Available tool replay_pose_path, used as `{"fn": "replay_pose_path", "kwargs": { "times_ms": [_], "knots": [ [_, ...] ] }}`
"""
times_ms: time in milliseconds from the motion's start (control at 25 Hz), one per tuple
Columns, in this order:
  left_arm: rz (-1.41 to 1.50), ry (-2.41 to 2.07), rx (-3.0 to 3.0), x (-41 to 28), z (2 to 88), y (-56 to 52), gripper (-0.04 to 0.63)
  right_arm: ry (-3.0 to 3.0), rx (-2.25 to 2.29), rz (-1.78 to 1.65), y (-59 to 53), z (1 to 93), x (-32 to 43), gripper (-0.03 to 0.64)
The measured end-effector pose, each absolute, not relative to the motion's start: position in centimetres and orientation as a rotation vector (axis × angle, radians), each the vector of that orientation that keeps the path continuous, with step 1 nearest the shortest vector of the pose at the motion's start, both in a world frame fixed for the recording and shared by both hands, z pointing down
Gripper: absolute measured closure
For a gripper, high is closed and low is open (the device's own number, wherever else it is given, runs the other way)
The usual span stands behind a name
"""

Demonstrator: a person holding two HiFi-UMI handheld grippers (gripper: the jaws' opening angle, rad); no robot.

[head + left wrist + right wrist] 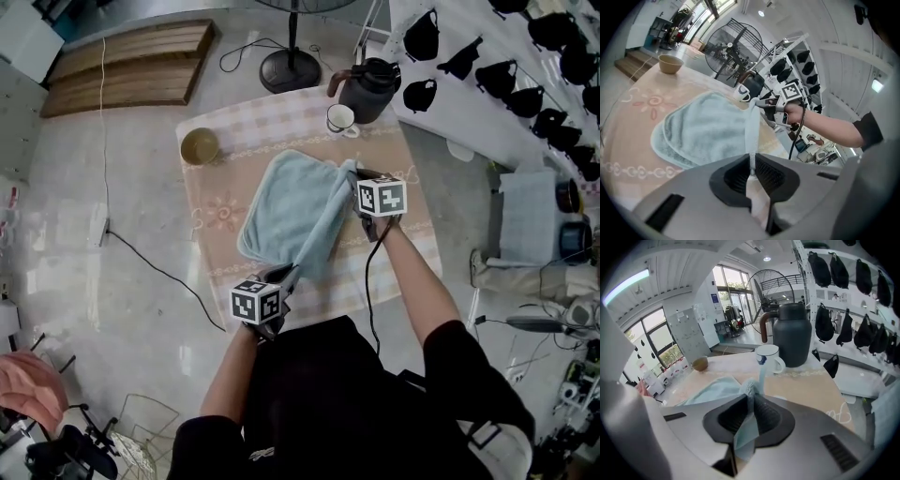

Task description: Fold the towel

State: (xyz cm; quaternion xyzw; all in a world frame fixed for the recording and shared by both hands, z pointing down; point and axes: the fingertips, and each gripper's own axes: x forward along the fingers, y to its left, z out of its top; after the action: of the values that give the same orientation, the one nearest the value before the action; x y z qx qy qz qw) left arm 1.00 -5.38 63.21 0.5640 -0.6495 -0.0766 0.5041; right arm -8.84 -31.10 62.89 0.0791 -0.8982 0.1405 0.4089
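Both tongs are clamped on the towel's edge.

Head view: left tongs (286, 275) pinch the near corner of the pale blue towel (291, 211). Right tongs (359, 178) pinch the corner on the right, near the mug (340, 119). The edge between them is lifted off the counter (211, 225). The rest of the towel lies flat mid-counter, and the bowl (200, 145) sits well apart at far left.

Left gripper view: jaws are closed on a thin fold of towel. A taut strip runs from them up to the right tongs, with the towel body to the left of it, looking doubled.

Right gripper view: jaws are shut on a bunched corner with the towel trailing down-left. The mug and dark jug (792, 333) stand just beyond.

Risks:
- Both bites are thin, so a corner could slip out if the edge gets pulled tighter.
- Swinging the right corner across could clip the mug, which is close.
- Carrying the two corners unevenly would probably leave a skewed fold.
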Motion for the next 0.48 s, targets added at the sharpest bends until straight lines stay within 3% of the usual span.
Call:
{"fn": "replay_pose_path", "kwargs": {
  "times_ms": [480],
  "knots": [
    [-0.308, -1.698, 1.218, -5.4, 62.8, -0.7, 0.557, -2.283, 0.08, 0.313, -25.9, 61.7, -16.2, 0.574]
  ]
}}
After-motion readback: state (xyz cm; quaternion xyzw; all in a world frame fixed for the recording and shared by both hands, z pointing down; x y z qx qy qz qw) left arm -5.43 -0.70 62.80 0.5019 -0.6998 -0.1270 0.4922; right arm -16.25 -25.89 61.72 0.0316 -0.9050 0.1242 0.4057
